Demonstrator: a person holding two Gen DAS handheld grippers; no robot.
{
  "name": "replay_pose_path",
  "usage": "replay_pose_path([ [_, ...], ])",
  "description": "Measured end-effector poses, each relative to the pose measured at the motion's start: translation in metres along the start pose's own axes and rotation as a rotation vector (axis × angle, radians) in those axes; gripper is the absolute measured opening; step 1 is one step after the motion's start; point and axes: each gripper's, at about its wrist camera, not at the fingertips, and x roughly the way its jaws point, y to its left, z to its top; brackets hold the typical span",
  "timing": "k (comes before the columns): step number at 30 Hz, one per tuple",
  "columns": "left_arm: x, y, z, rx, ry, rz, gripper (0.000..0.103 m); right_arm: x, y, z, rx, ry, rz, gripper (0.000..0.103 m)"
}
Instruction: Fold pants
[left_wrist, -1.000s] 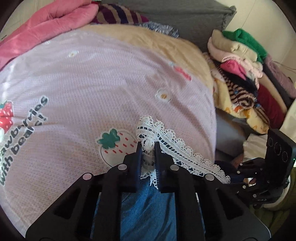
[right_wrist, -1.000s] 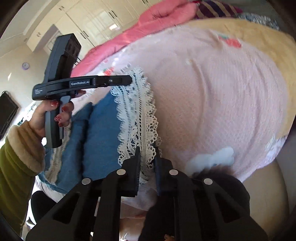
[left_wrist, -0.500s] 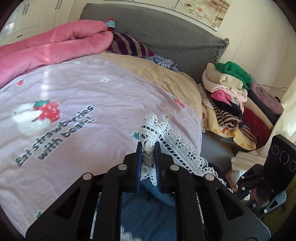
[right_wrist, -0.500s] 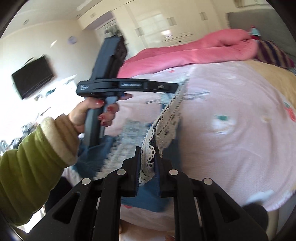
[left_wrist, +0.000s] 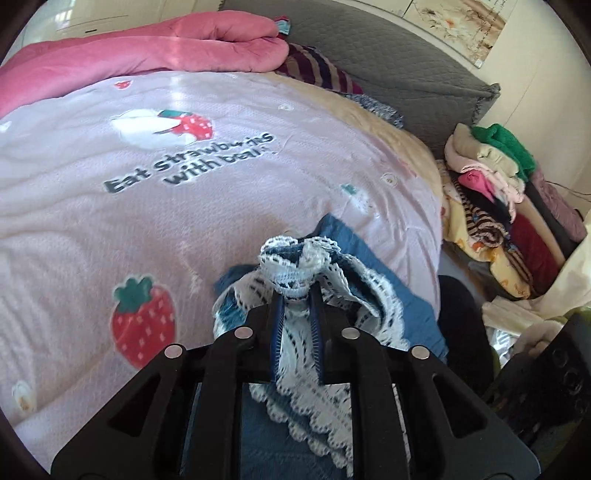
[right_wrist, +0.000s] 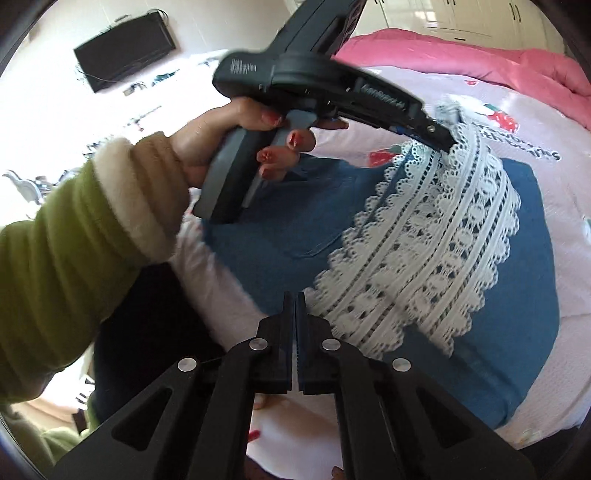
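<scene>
The left gripper (left_wrist: 295, 302) is clenched on a bunched corner of the lace (left_wrist: 291, 266) that trims the pants (left_wrist: 373, 269); the white scalloped band runs between its two fingers and spills back under them; blue denim shows just ahead and to the right of the tips, lying on the pink sheet (left_wrist: 110, 206); a strawberry print (left_wrist: 144, 325) sits to the left of the gripper, and the printed words (left_wrist: 192, 162) lie further ahead; a rolled pink quilt (left_wrist: 147, 51) lies far ahead at the bed's far edge, beside a grey headboard (left_wrist: 388, 55); a pile of clothes (left_wrist: 495, 199) is stacked well off to the right.

In the right wrist view, the right gripper (right_wrist: 295, 302) has its jaws pressed together with only a thin slit between them; nothing shows in that slit, and the lace edge lies just to the right of the tips, apart from them; the pants (right_wrist: 288, 229) are spread flat ahead of it on the sheet (right_wrist: 576, 258), with the lace (right_wrist: 436, 243) draped across them in a broad diagonal band; the left gripper (right_wrist: 448, 142) reaches in from the upper left and pinches the far end of that band; the left hand (right_wrist: 229, 136), nails painted red, wraps its handle; a green sleeve (right_wrist: 62, 236) with a cream cuff fills the left side; a dark screen (right_wrist: 125, 55) hangs on the wall far ahead to the left.
</scene>
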Motion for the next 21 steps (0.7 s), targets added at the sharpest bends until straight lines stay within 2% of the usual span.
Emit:
replay_pose_path([
  [2,-0.005,0.003,-0.003,-0.007,0.003,0.041,0.013,-0.025,-0.009,-0.001,0.013,-0.06,0.013,0.002],
  [3,-0.007,0.007,-0.003,-0.018,0.0,0.067,0.015,-0.036,-0.013,-0.001,0.01,-0.092,-0.008,0.003],
  [4,-0.011,0.012,-0.003,-0.038,-0.007,0.079,0.015,-0.051,-0.019,-0.002,-0.01,-0.138,-0.06,0.013],
  [5,-0.017,0.018,-0.003,-0.071,-0.027,0.093,0.022,-0.059,-0.018,-0.004,-0.033,-0.165,-0.1,0.022],
  [6,-0.023,0.022,-0.003,-0.097,-0.046,0.099,0.027,-0.063,-0.021,-0.007,-0.06,-0.17,-0.134,0.051],
  [7,-0.031,0.025,0.0,-0.123,-0.073,0.093,0.033,-0.064,-0.023,-0.01,-0.092,-0.155,-0.167,0.07],
  [11,-0.045,0.01,0.013,-0.127,-0.137,0.047,0.043,-0.049,-0.012,-0.022,-0.287,-0.117,-0.319,0.07],
  [15,-0.028,-0.025,0.033,-0.073,-0.08,-0.012,0.047,-0.013,-0.002,-0.023,-0.457,-0.045,-0.437,0.065],
  [17,-0.01,-0.04,0.041,-0.07,-0.012,0.0,0.047,0.011,-0.001,-0.023,-0.495,0.019,-0.475,0.054],
  [19,0.01,-0.047,0.044,-0.071,0.056,0.02,0.047,0.028,-0.006,-0.021,-0.497,0.054,-0.463,0.015],
  [20,0.022,-0.051,0.045,-0.057,0.095,0.043,0.047,0.03,-0.01,-0.019,-0.467,0.058,-0.453,0.007],
  [21,0.031,-0.051,0.044,-0.055,0.128,0.069,0.047,0.027,-0.014,-0.018,-0.419,0.053,-0.423,0.007],
])
